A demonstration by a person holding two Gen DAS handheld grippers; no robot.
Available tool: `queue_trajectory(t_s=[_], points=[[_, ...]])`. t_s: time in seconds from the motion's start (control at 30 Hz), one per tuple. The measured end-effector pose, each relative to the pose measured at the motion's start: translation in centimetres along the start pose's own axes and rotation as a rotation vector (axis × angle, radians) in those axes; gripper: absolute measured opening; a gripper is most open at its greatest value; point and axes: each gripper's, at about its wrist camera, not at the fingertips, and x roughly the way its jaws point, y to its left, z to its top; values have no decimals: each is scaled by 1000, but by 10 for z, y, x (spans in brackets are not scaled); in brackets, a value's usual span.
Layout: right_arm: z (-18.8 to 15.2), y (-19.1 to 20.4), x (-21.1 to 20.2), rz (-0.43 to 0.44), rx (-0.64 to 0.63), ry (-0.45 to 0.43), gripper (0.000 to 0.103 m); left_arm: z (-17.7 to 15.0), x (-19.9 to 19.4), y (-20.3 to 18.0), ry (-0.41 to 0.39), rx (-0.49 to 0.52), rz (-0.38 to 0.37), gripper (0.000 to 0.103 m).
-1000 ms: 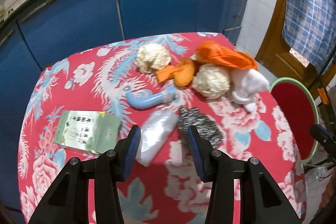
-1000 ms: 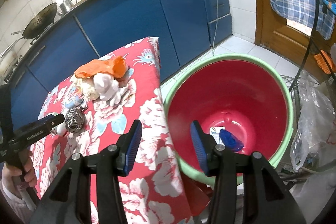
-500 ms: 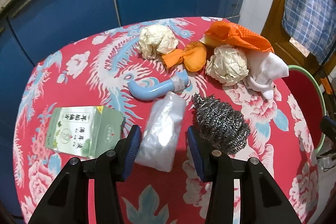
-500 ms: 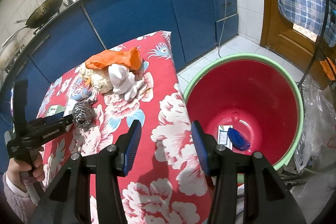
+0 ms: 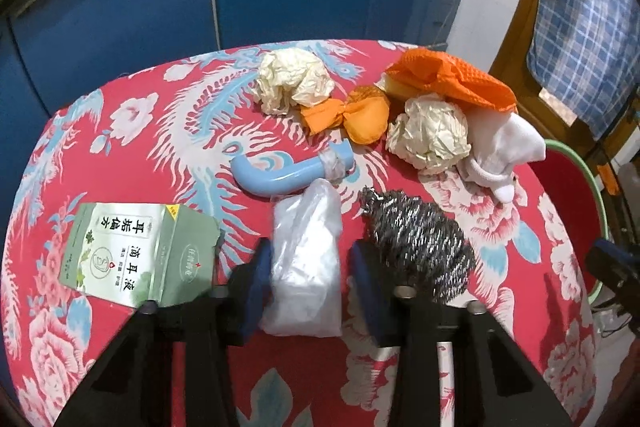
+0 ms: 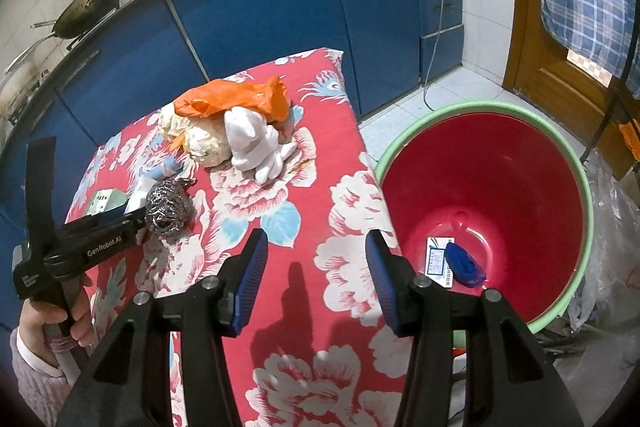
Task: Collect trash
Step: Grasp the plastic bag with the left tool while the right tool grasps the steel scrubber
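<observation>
Left wrist: left gripper (image 5: 310,277) spread around one clear bag (image 5: 306,267), pads either side, contact unclear; also on table (image 5: 168,131) two paper wads (image 5: 294,81), one scourer (image 5: 418,241), one blue tube (image 5: 288,175), one green box (image 5: 136,253) reading "滴耳液". Right wrist: right gripper (image 6: 316,273) wide, holding nothing, over table edge beside one red bucket (image 6: 560,163) with card (image 6: 439,261) and blue scrap (image 6: 464,265) inside; "GenRobot.AI" readable on left gripper.

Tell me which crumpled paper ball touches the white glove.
The right-hand paper ball, under the orange net. The other ball lies apart, beyond the orange wrapper.
</observation>
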Motion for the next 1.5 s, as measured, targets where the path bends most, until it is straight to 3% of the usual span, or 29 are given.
queue_trajectory(t_s=[0.43, 1.07, 1.5], points=[[0, 31, 11, 23, -68, 12, 53, -16, -35, 11, -97, -100, -60, 31], [8, 120, 41, 131, -218, 40, 54, -41, -71, 59, -174, -251, 29, 31], [8, 141, 71, 90, -269, 73, 54, -47, -69, 67, -167, -276, 22, 31]])
